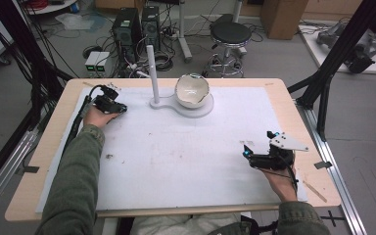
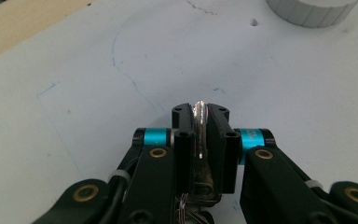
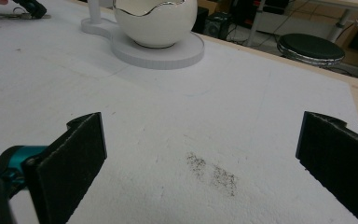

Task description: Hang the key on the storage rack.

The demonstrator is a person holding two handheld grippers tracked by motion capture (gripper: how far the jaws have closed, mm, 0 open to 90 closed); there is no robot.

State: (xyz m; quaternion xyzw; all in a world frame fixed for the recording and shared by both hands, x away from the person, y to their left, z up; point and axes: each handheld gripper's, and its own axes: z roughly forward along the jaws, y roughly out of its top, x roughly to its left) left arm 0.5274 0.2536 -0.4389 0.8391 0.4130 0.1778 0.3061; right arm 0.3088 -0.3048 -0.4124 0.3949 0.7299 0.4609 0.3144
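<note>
My left gripper [image 1: 121,107] rests at the far left of the white sheet [image 1: 176,161]. In the left gripper view its jaws [image 2: 200,112] are shut on a thin silvery metal piece [image 2: 199,140], seemingly a key, with a bit of chain at its near end. From the right gripper view, the left gripper [image 3: 30,6] lies far off with metal keys [image 3: 14,15] beside it. My right gripper [image 1: 247,151] sits at the right of the sheet, jaws wide open [image 3: 200,154] with nothing between them. A white egg-shaped bowl [image 1: 192,90] [image 3: 156,21] stands on a white base [image 1: 200,111].
A white upright post [image 1: 151,73] rises from the same base, left of the bowl. Dark smudges [image 3: 212,172] mark the sheet ahead of my right gripper. The wooden table edge [image 1: 318,147] runs close on the right. A stool [image 1: 230,34] and computer cases stand beyond the table.
</note>
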